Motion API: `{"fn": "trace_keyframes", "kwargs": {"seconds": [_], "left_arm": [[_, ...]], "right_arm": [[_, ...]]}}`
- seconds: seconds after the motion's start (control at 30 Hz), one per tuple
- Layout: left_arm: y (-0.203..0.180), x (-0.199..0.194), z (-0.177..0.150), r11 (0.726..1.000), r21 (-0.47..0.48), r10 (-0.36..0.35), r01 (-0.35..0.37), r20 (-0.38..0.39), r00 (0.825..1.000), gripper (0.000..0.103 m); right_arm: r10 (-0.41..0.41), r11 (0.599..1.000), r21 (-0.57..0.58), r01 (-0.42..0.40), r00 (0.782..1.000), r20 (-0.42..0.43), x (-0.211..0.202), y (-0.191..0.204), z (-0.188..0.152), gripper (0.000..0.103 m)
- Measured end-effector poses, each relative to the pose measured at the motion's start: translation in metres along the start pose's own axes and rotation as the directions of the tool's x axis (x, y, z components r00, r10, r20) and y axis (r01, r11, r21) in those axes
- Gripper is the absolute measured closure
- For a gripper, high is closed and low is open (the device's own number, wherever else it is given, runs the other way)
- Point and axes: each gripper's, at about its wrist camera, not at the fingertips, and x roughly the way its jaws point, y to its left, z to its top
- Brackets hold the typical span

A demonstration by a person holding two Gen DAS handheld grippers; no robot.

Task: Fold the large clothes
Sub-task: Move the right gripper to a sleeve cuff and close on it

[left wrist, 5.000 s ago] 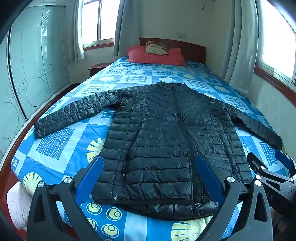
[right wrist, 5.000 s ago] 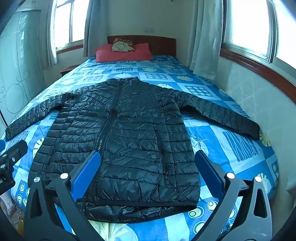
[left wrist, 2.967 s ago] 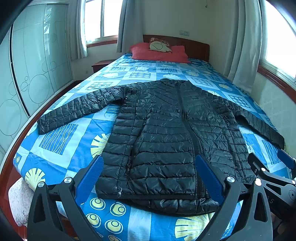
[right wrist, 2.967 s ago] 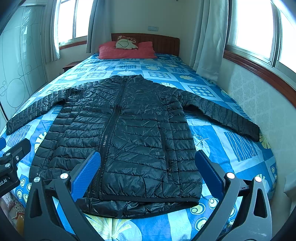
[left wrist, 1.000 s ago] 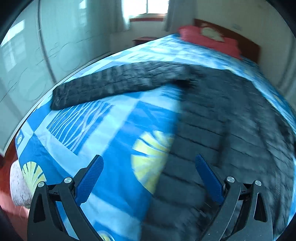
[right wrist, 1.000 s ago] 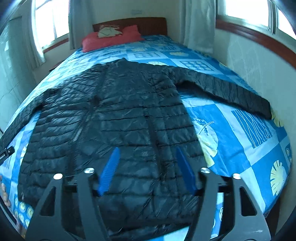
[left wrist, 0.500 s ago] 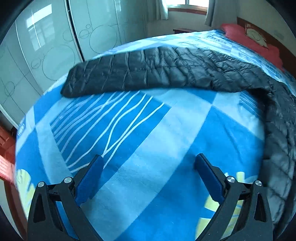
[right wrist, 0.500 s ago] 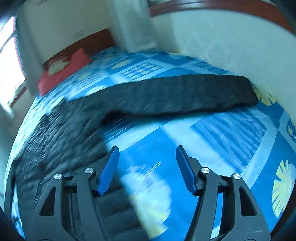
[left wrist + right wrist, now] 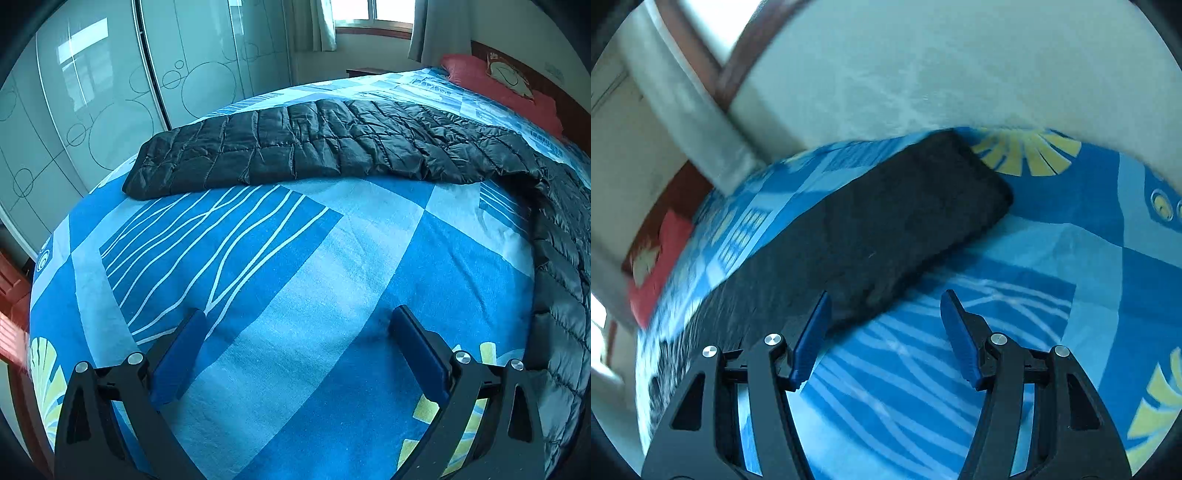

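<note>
Black quilted puffer jacket (image 9: 332, 147) is spread on the blue patterned bedsheet (image 9: 295, 295), sleeves out sideways. Left gripper (image 9: 295, 350): jaws wide apart, empty, cuff up-left. Right gripper (image 9: 884, 336): jaws narrowed moments ago, nothing between; other cuff (image 9: 960, 192) just ahead, axis diagonal.

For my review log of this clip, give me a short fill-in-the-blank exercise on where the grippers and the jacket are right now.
1. The jacket is ____ in colour.
2. Between the left gripper's fingers lies only the blue ____, not the sleeve.
3. The right gripper stands ____, with nothing clamped.
4. The pillow at the head of the bed is ____.

Missing words: black; bedsheet; open; red
</note>
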Motion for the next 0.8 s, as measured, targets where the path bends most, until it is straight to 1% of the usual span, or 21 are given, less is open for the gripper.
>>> {"fn": "trace_keyframes", "kwargs": {"seconds": [0.1, 0.17, 0.2, 0.27, 0.37, 0.4, 0.43, 0.47, 0.5, 0.57, 0.63, 0.67, 0.73, 0.8], "left_arm": [[-0.001, 0.0, -0.001, 1.0, 0.002, 0.003, -0.003, 0.001, 1.0, 0.004], [-0.001, 0.0, -0.001, 1.0, 0.006, 0.008, -0.008, 0.001, 1.0, 0.004], [-0.001, 0.0, -0.001, 1.0, 0.006, 0.01, -0.01, 0.001, 1.0, 0.004], [-0.002, 0.0, -0.001, 1.0, 0.007, 0.011, -0.011, 0.001, 1.0, 0.004], [-0.002, 0.0, -0.001, 1.0, 0.007, 0.011, -0.011, 0.002, 1.0, 0.004], [-0.002, 0.001, -0.001, 1.0, 0.007, 0.012, -0.012, 0.002, 1.0, 0.004], [-0.002, 0.001, -0.001, 1.0, 0.008, 0.012, -0.012, 0.002, 1.0, 0.004], [-0.002, 0.001, -0.001, 1.0, 0.007, 0.012, -0.012, 0.001, 1.0, 0.004], [-0.002, 0.001, 0.0, 1.0, 0.007, 0.011, -0.011, 0.001, 1.0, 0.004], [-0.002, 0.001, -0.001, 1.0, 0.008, 0.013, -0.013, 0.002, 1.0, 0.004], [-0.003, 0.001, 0.0, 1.0, 0.01, 0.015, -0.015, 0.001, 1.0, 0.004], [-0.003, 0.001, 0.0, 1.0, 0.011, 0.016, -0.016, 0.002, 1.0, 0.004], [-0.002, 0.001, -0.001, 1.0, 0.01, 0.016, -0.016, 0.004, 1.0, 0.004], [-0.002, 0.001, 0.0, 1.0, 0.009, 0.016, -0.016, 0.006, 1.0, 0.004]], "right_arm": [[0.021, 0.997, 0.073, -0.021, 1.0, -0.002, 0.02, -0.013, 0.007, 0.042], [0.04, 0.994, 0.103, -0.043, 0.999, 0.032, 0.024, -0.02, 0.011, 0.041], [0.042, 0.992, 0.112, -0.048, 0.997, 0.058, 0.027, -0.022, 0.014, 0.039], [0.055, 0.991, 0.115, -0.065, 0.995, 0.087, 0.033, -0.022, 0.02, 0.033], [0.061, 0.99, 0.12, -0.076, 0.99, 0.124, 0.04, -0.023, 0.026, 0.033], [0.055, 0.989, 0.13, -0.073, 0.989, 0.139, 0.044, -0.025, 0.029, 0.035], [0.041, 0.988, 0.141, -0.062, 0.988, 0.146, 0.046, -0.027, 0.03, 0.05], [0.029, 0.985, 0.163, -0.052, 0.99, 0.137, 0.049, -0.032, 0.03, 0.067], [0.033, 0.981, 0.184, -0.058, 0.99, 0.135, 0.053, -0.036, 0.033, 0.072], [0.047, 0.975, 0.21, -0.074, 0.99, 0.132, 0.055, -0.04, 0.037, 0.09], [0.049, 0.98, 0.186, -0.074, 0.989, 0.14, 0.051, -0.034, 0.04, 0.096], [0.049, 0.984, 0.163, -0.074, 0.987, 0.154, 0.045, -0.027, 0.041, 0.097], [0.068, 0.992, 0.091, -0.087, 0.979, 0.193, 0.031, -0.004, 0.044, 0.097], [0.111, 0.994, -0.004, -0.113, 0.969, 0.223, 0.016, 0.03, 0.043, 0.097]]}}
